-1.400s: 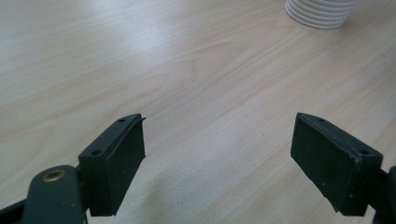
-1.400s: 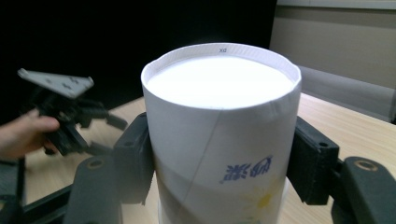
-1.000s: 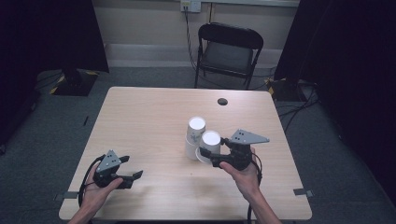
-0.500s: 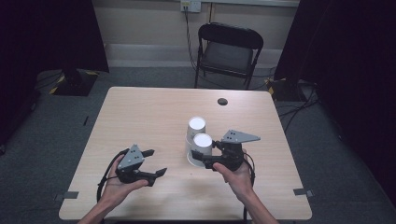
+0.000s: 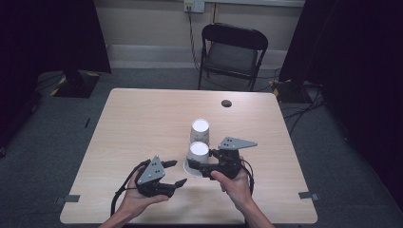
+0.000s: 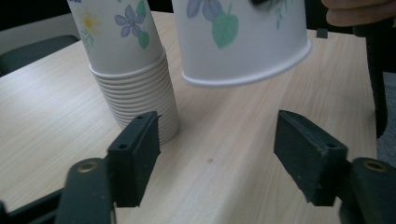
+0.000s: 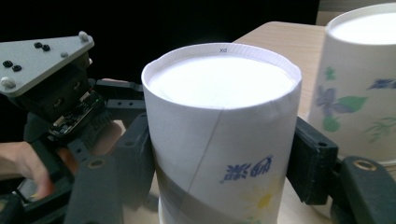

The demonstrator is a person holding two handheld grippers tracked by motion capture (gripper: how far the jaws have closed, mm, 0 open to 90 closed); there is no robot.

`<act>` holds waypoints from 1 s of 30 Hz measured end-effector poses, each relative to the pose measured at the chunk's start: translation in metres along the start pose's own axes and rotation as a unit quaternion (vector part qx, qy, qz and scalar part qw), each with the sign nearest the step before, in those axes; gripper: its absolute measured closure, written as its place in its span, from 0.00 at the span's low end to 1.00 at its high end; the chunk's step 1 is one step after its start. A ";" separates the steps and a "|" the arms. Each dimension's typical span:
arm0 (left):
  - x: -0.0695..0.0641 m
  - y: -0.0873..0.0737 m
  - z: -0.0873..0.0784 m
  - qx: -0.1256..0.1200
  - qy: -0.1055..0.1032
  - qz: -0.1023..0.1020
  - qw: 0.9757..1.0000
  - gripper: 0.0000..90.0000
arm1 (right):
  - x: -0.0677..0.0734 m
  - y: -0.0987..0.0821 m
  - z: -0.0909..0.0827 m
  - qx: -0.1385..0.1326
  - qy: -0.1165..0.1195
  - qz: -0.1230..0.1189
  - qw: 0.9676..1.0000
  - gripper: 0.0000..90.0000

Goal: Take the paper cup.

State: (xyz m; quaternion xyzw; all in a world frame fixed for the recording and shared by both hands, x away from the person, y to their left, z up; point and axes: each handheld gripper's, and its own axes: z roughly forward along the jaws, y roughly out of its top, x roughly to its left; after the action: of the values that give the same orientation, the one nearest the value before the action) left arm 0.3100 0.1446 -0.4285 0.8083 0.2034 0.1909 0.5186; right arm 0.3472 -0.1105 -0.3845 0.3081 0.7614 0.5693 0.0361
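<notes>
A stack of upside-down white paper cups [image 5: 200,129] with flower prints stands at the table's middle; in the left gripper view the stack [image 6: 130,84] is at left. My right gripper [image 5: 199,166] is shut on one upside-down paper cup [image 5: 198,153], held tilted just above the table beside the stack. In the right gripper view that cup [image 7: 224,135] sits between the two jaws, with the stack [image 7: 359,88] behind on the right. My left gripper [image 5: 176,172] stands open, its jaws pointing at the held cup [image 6: 243,42], apart from it.
A small black disc [image 5: 226,103] lies near the table's far edge. A black folding chair [image 5: 232,52] stands beyond the wooden table [image 5: 133,123]. Cables trail on the floor at the right.
My left gripper has moved right and forward, close to the cups. The right gripper has shifted a little left with its cup.
</notes>
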 end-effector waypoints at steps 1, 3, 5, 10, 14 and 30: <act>0.000 0.000 0.000 0.000 0.000 0.000 1.000 0.41 | 0.000 0.000 0.000 0.000 0.000 0.000 1.000 0.39; 0.001 -0.001 -0.001 -0.005 0.005 -0.004 1.000 0.43 | 0.002 -0.002 0.002 0.002 0.005 0.000 1.000 0.39; 0.000 -0.002 0.000 -0.003 0.005 -0.006 1.000 0.50 | 0.004 -0.006 0.006 0.006 0.013 0.004 1.000 0.39; -0.002 -0.003 0.004 -0.001 -0.003 -0.008 1.000 0.61 | 0.007 -0.006 0.009 0.005 0.026 0.008 1.000 0.39; -0.004 -0.006 0.007 0.000 0.003 -0.001 1.000 0.63 | 0.010 -0.005 0.009 0.004 0.034 0.010 0.999 0.39; -0.008 -0.006 0.006 -0.021 0.023 0.007 0.999 0.73 | 0.011 -0.006 0.014 0.008 0.066 0.034 0.997 0.39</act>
State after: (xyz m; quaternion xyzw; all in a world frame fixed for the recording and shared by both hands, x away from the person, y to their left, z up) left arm 0.3053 0.1383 -0.4370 0.7941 0.2052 0.2173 0.5292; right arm 0.3417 -0.0940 -0.3917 0.2961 0.7556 0.5832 -0.0360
